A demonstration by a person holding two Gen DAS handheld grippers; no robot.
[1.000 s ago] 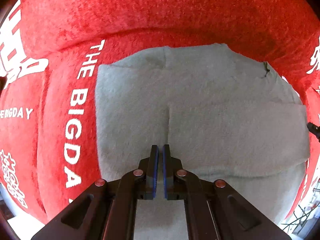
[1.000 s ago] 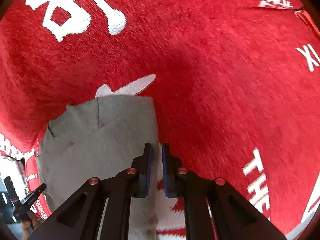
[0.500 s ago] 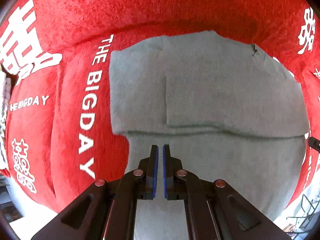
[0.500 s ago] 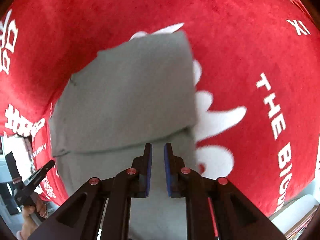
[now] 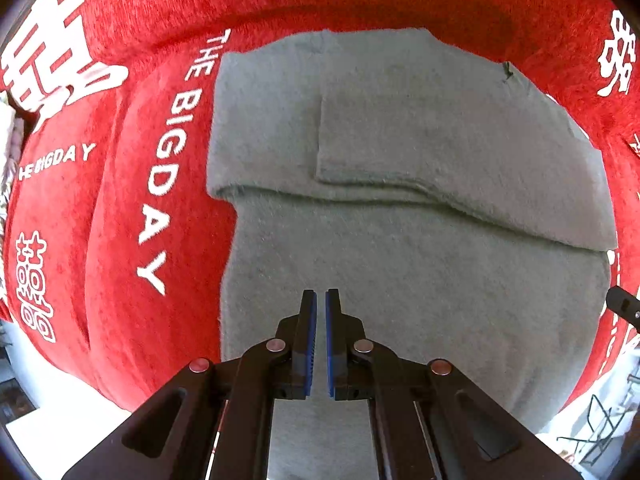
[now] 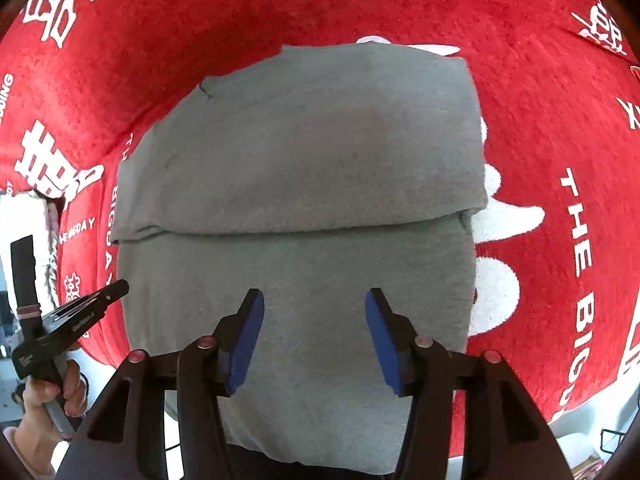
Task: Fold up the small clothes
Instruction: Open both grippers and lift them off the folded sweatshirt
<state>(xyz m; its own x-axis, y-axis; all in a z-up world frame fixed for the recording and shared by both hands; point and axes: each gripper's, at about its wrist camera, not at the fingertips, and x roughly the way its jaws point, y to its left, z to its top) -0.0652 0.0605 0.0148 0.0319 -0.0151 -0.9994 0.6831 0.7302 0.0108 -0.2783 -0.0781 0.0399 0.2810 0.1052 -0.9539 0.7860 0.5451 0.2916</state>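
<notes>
A grey garment (image 5: pixel 400 152) lies on the red cloth, its far part folded over toward me with the fold edge running across the middle; it also shows in the right wrist view (image 6: pixel 312 152). My left gripper (image 5: pixel 320 300) hovers above the garment's near single layer, jaws almost together with nothing between them. My right gripper (image 6: pixel 314 300) hovers above the same near layer, jaws wide apart and empty. The left gripper's body (image 6: pixel 80 308) shows at the left of the right wrist view, beside the garment's left edge.
A red cloth with white lettering (image 5: pixel 120 200) covers the table, also in the right wrist view (image 6: pixel 560 160). The table's near edge and floor clutter show at the lower corners (image 5: pixel 592 432). A white fuzzy item (image 6: pixel 44 216) lies at the far left.
Both grippers have pulled back and up from the garment, so more of it shows. The far part now lies folded over. The right gripper's jaws have opened wide.
</notes>
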